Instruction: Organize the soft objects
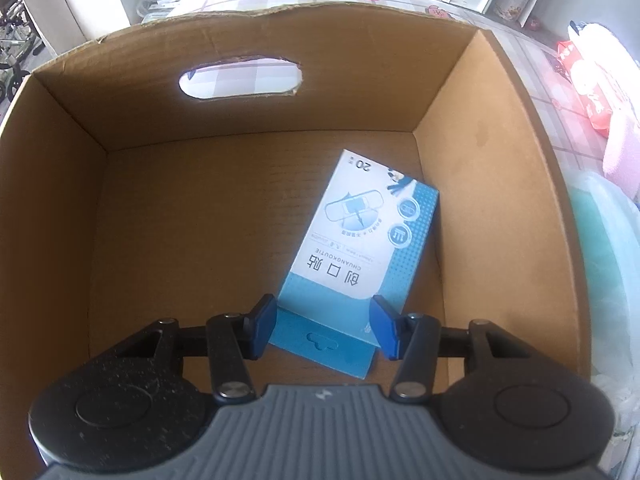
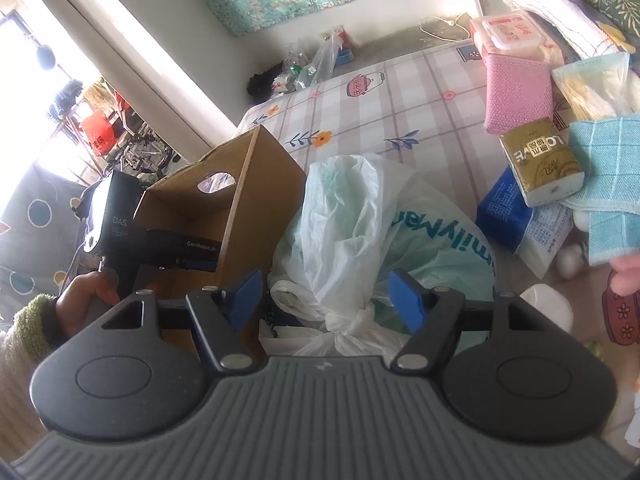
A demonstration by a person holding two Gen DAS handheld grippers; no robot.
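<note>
A blue and white bandage pack [image 1: 352, 256] lies flat on the floor of a brown cardboard box [image 1: 256, 92], right of centre. My left gripper [image 1: 323, 328] is open inside the box, its blue pads either side of the pack's near end, not touching it. My right gripper [image 2: 326, 299] is open and empty above a knotted pale green plastic bag [image 2: 360, 224] that lies beside the box [image 2: 260, 184]. The left gripper body [image 2: 120, 232] and the hand holding it show in the right wrist view, reaching into the box.
On the checked bedsheet [image 2: 360, 108] to the right lie a pink sponge cloth [image 2: 516, 92], a gold tissue pack [image 2: 540, 160], a teal cloth [image 2: 608, 184], a blue packet [image 2: 504, 212], a wipes pack [image 2: 512, 32] and folded bedding [image 2: 560, 4]. The bag [image 1: 600, 240] borders the box's right wall.
</note>
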